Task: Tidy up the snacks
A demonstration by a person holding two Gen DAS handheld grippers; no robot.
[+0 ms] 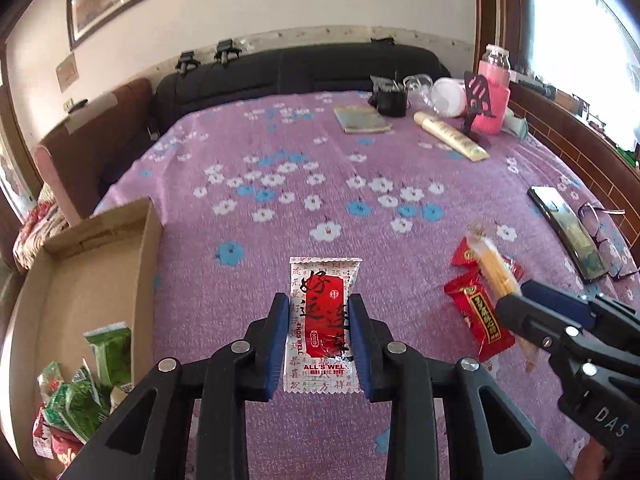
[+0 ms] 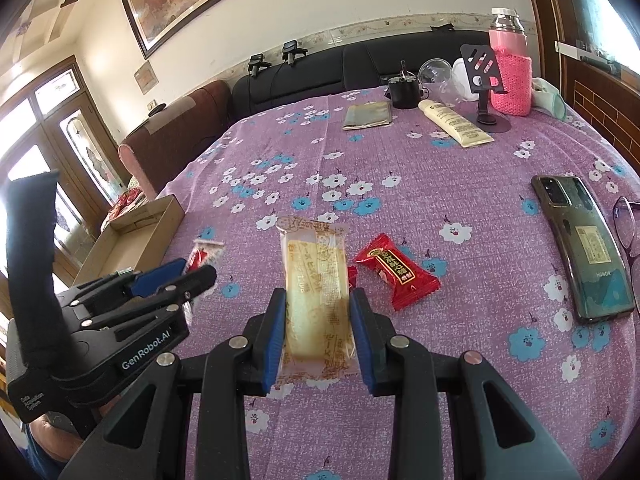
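Observation:
My left gripper [image 1: 319, 300] is shut on a white-and-red snack packet [image 1: 324, 320], its blue pads [image 1: 280, 332] pressing both long edges just above the purple flowered cloth [image 1: 280, 208]. My right gripper [image 2: 318, 296] is shut on a long yellow cake packet [image 2: 316, 280]. In the left wrist view the right gripper [image 1: 516, 300] holds that cake packet [image 1: 494, 264] over two red packets [image 1: 478, 320]. One red packet [image 2: 394, 274] lies just right of my right gripper. An open cardboard box [image 1: 144, 248] at the left holds green snack packets [image 1: 108, 356].
At the right lie a phone [image 2: 584, 240] and glasses [image 2: 628, 228]. At the far end stand a cream tube [image 2: 456, 122], a booklet [image 2: 368, 116], a black cup [image 2: 404, 92], a phone stand [image 2: 484, 76] and a pink-sleeved bottle [image 2: 510, 80]. A dark sofa [image 2: 304, 76] runs behind.

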